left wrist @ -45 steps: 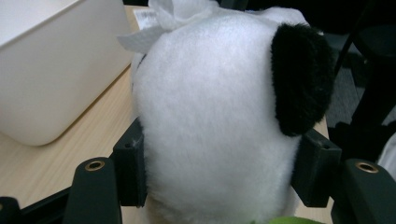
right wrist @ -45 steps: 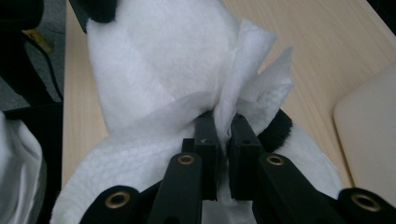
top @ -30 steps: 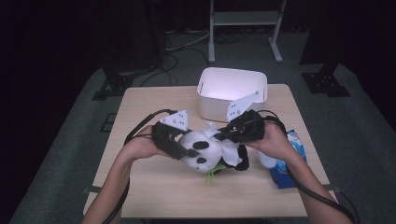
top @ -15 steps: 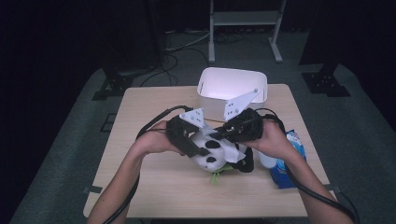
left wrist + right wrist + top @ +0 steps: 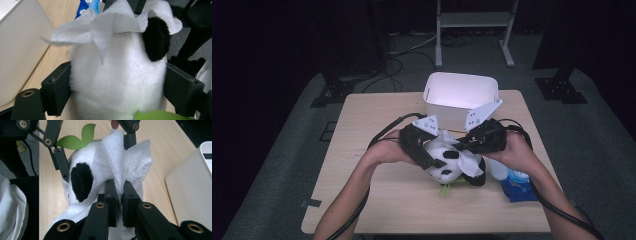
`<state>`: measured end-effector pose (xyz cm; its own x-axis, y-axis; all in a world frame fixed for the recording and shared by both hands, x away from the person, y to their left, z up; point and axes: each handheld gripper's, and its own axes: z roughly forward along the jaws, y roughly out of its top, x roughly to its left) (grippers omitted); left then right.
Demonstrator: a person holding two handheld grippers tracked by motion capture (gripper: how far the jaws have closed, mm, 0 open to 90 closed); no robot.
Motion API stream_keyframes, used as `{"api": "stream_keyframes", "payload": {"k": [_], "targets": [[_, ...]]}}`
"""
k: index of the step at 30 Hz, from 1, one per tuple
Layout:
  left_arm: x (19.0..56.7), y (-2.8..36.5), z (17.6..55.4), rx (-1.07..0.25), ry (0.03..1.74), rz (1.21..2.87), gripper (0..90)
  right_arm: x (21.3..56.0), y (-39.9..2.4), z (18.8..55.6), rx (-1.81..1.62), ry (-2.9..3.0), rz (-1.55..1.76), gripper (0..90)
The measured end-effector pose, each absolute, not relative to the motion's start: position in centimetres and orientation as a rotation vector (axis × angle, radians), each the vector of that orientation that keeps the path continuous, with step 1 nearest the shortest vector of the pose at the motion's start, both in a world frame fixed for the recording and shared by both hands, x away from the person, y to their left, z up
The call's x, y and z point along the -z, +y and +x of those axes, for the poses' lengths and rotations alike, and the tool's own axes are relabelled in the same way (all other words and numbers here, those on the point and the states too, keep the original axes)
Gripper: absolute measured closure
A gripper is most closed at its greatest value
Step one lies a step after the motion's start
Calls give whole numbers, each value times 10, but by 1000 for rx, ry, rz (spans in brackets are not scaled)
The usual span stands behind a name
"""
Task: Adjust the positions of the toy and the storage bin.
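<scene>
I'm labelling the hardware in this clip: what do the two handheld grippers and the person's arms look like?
Both the left gripper and the right gripper are black, each topped by a pale grey three-cornered plate with small dark holes. Their linkage arms carry brass-coloured rivets, and the jaws end in blocky black pads. A black cable trails from each. The forearms are bare, with no sleeves in view.
</scene>
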<state>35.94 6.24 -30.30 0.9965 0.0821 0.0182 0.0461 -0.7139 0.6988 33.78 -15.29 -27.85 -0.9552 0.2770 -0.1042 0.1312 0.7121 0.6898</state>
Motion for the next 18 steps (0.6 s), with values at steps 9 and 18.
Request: {"api": "stream_keyframes", "payload": {"k": [9, 18], "targets": [[306, 62, 361, -64, 89, 2332, 191, 286, -163, 341, -1074, 2715, 375, 838], [304, 51, 360, -69, 80, 2323, 254, 272, -166, 337, -1161, 2691, 366, 838]]}}
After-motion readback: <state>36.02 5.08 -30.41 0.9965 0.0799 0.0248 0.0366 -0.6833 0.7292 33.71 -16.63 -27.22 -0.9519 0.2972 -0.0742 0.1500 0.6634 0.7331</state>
